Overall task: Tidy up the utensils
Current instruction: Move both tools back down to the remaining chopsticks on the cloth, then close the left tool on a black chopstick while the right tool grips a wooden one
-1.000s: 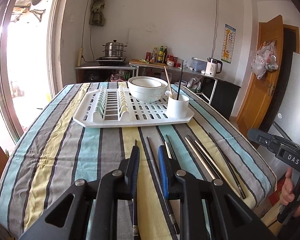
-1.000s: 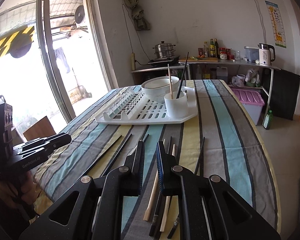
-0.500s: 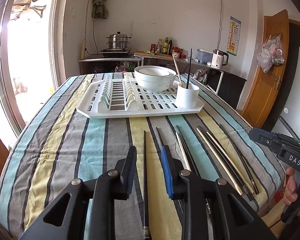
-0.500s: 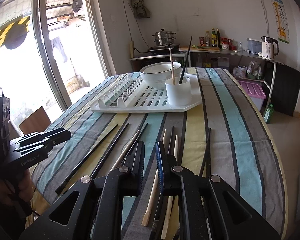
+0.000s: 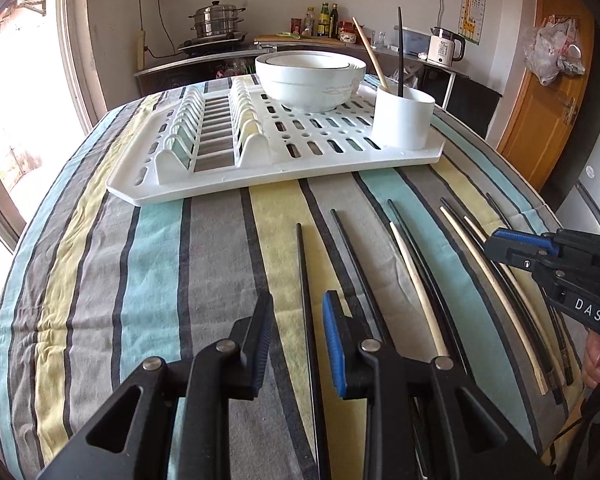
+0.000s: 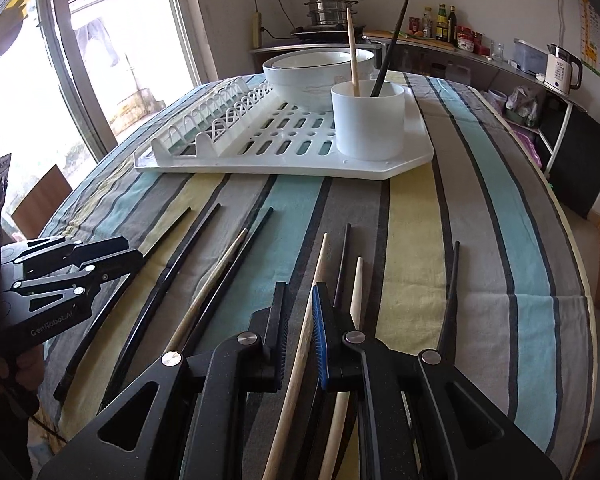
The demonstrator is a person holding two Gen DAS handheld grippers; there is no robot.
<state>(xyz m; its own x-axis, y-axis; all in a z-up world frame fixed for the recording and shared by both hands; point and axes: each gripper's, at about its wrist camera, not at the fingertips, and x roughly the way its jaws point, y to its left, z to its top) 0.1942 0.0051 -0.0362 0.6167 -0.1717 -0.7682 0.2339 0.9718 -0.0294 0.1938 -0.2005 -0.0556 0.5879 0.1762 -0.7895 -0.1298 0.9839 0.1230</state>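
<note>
Bench: covered by a striped cloth in grey, yellow and blue, carrying all items noted below.

Drying rack: white plastic, slotted, sited at the far half of the bench. Its plate ribs stand on the left portion.

Bowls: white, nested, resting on the rear of the rack, just beside the cup.

Cup: white, cylindrical, upright on the rack's near right corner. It holds one wooden chopstick and one black chopstick, both leaning.

Loose chopsticks: a mix of black and wooden sticks lying on the cloth in front of the rack, roughly parallel, tips toward the rack. Several lie close together at the right side; exact count cannot be confirmed.

Left hand-held gripper: low over the cloth, fingers apart, straddling a single black stick without contact on either pad.

Right hand-held gripper: low over the right-hand group, fingers apart with a narrow gap. A pale wooden stick runs through that gap; whether the pads touch it cannot be determined.
</note>
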